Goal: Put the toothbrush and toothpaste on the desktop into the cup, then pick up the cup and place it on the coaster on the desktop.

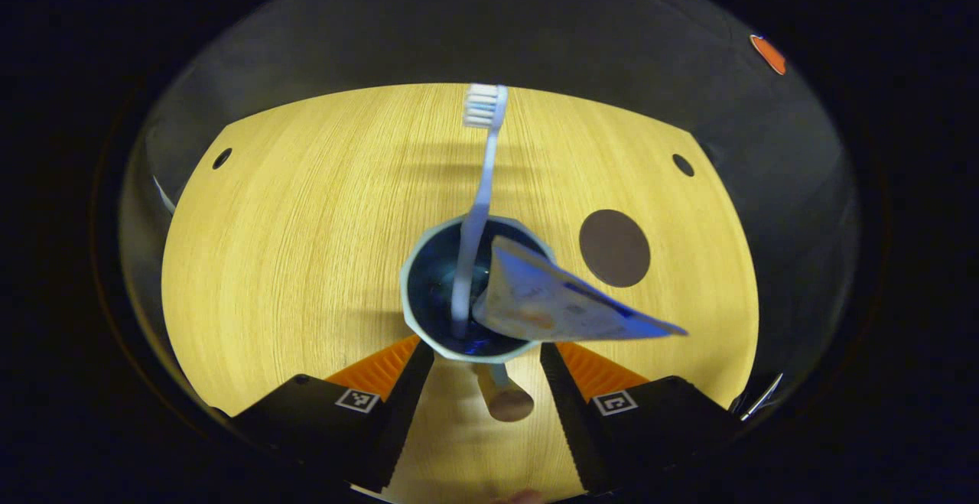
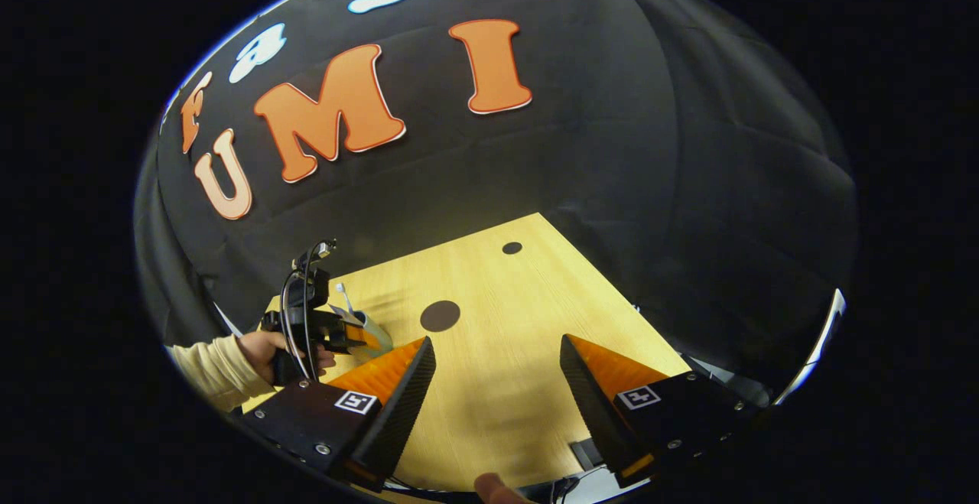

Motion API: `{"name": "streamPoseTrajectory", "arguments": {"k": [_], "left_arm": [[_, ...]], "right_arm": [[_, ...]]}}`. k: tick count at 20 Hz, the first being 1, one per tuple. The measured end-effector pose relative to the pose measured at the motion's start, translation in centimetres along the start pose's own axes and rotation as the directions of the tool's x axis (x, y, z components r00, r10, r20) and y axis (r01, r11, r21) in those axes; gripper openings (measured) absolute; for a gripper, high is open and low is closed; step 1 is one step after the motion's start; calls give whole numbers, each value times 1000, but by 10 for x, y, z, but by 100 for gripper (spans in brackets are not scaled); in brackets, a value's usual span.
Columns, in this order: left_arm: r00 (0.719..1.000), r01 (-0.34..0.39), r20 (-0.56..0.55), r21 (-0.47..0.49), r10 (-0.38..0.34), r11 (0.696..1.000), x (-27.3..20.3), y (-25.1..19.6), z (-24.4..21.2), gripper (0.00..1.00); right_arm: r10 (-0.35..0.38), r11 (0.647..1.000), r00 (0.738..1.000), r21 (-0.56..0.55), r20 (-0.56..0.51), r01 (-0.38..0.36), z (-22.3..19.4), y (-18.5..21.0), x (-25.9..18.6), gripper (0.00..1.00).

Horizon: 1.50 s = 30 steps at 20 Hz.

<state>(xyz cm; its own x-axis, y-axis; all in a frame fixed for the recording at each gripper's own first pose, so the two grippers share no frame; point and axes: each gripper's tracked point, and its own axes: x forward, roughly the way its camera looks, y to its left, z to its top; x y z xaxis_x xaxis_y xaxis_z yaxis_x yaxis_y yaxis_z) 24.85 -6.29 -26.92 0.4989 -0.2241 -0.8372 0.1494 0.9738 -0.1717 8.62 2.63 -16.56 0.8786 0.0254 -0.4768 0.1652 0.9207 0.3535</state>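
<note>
A: Teal cup (image 1: 466, 290) holds toothbrush (image 1: 476, 206) and toothpaste (image 1: 558, 301); left hand-held gripper (image 1: 482, 355) pinches its sides, cup apparently lifted off the wooden surface (image 1: 306, 244).

B: Right hand-held gripper (image 2: 497, 370) spread, nothing between. Dark coaster (image 2: 440, 315) just beyond the cup.

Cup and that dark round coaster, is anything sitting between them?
No. In the left gripper view, only bare wooden desk lies between the cup and the coaster, though the toothpaste leans out that way.

Cup (image 1: 428, 328) holds upright toothbrush (image 1: 476, 206), tilted toothpaste (image 1: 558, 301) — dark round coaster (image 1: 614, 248) beside, apart.
</note>
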Motion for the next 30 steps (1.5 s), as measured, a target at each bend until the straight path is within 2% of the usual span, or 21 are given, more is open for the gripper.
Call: {"name": "streamPoseTrajectory", "arguments": {"k": [2,3,5,7,8,14,18,24,25,26,27,30], "left_arm": [[999,-8,-35,24,9,1000,4,3,-1,74],[999,-16,-49,37,18,999,6,5,-1,73],[998,-10,-65,35,12,999,9,5,0,65],[996,-12,-88,36,15,999,14,3,0,48],[996,-16,-84,51,20,999,16,2,2,29],[998,25,-64,87,-19,996,21,-3,23,24],[1000,13,-5,185,-12,983,23,-14,64,20],[997,81,-5,234,-82,969,48,-74,136,20],[996,88,-5,247,-89,965,30,-61,93,20],[995,96,-9,254,-97,962,46,-96,175,20],[995,103,-13,260,-104,960,51,-117,153,20],[993,119,-31,281,-114,952,65,-129,164,20]], "right_arm": [[-8,1000,1000,10,0,8,-2,-1,-1,98],[-11,1000,1000,13,-2,11,-4,0,-1,98],[-8,1000,1000,21,-11,9,-11,2,-2,98],[-3,1000,1000,22,-26,4,-18,7,-2,98],[2,1000,999,18,-32,-1,-22,10,-1,98],[21,1000,999,-22,-43,-22,-27,20,-2,98],[19,1000,999,-23,-41,-20,-26,21,-2,98],[-20,999,999,-25,-34,20,-22,10,-5,98],[-30,999,999,-25,-35,29,-22,6,-5,98],[-38,999,999,-23,-36,37,-24,2,-6,98],[-47,999,998,-20,-38,46,-24,-1,-6,98],[-70,998,997,-9,-39,70,-25,-9,-6,98]]}}
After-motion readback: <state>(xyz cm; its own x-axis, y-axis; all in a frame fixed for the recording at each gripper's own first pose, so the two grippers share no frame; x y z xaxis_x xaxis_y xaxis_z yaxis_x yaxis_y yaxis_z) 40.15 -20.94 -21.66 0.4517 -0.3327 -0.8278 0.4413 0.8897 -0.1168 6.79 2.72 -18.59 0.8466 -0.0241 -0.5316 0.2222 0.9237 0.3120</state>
